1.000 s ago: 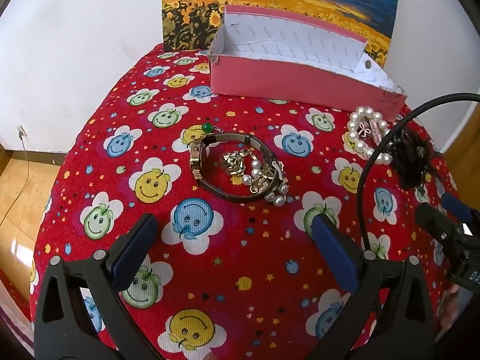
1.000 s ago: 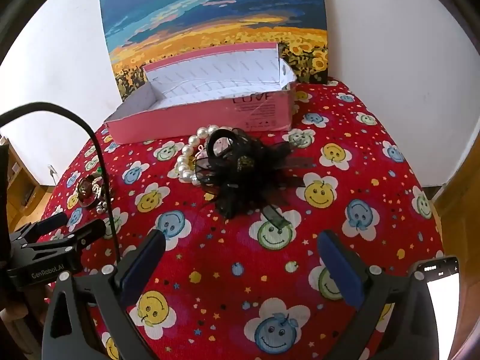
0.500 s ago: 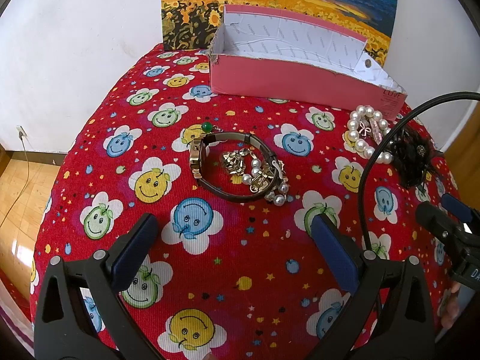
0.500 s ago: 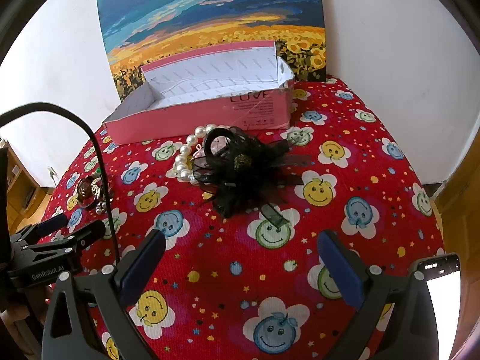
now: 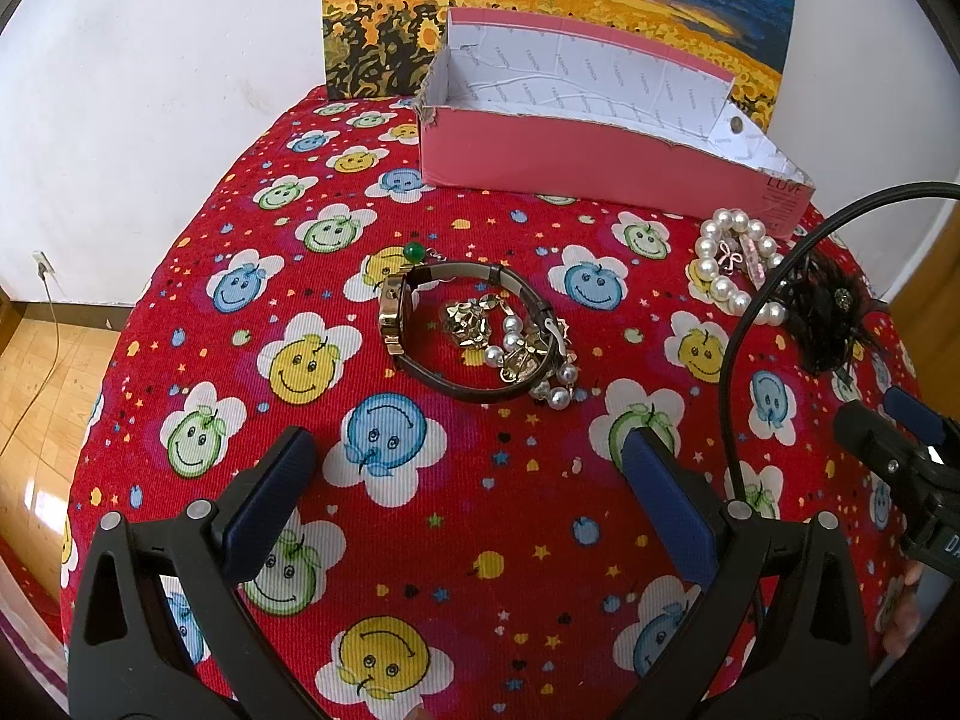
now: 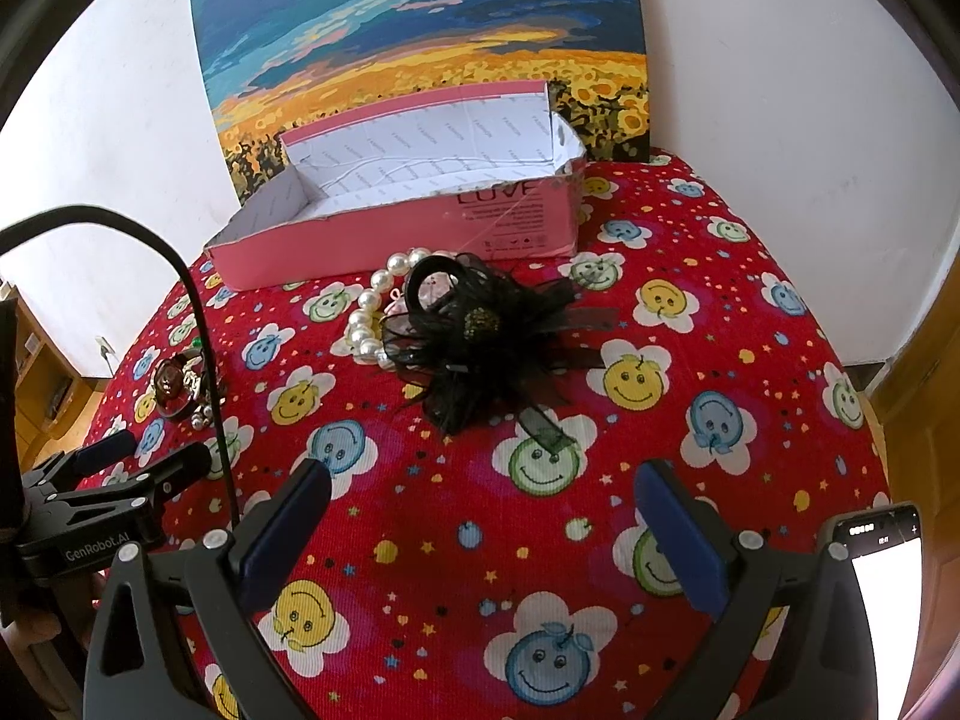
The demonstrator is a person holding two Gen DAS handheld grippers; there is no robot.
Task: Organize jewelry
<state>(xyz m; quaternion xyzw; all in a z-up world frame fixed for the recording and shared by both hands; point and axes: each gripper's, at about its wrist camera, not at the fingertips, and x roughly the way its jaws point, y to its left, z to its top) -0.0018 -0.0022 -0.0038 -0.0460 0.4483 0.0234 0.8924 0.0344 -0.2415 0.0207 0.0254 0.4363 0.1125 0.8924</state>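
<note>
Below, both tools hovered with nothing gripped. The left gripper (image 5: 462, 474) had its flat blue rubber pads (image 5: 270, 501) spread wide over the ribbed red tablecloth (image 5: 456, 546), printed with smiley-faced flowers. At 12 o'clock of that gap lay a watch (image 5: 414, 312) with a gold case and a dark looped strap; inside the loop sat crumpled gold-toned pieces (image 5: 474, 324) and a short pearl strand (image 5: 543, 369), which also trailed across the strap at 4 o'clock. A green bead (image 5: 413, 252) rested just beyond the case.

The right gripper (image 6: 480, 513) likewise held its pads (image 6: 681, 546) wide apart. At 12 o'clock of its gap lay a black feathery hair ornament (image 6: 480, 336) of gauze and ribbon, with a beaded centre, overlapping a round pearl bracelet (image 6: 369, 315) at its 10 o'clock.

Beyond both groups stood the pink cardboard box (image 5: 600, 156), open-topped, rectangular, white-lined and rough-edged, against a sunflower painting (image 6: 420, 36). A lit phone screen (image 6: 882, 582) showed at 4 o'clock in the right wrist view.
</note>
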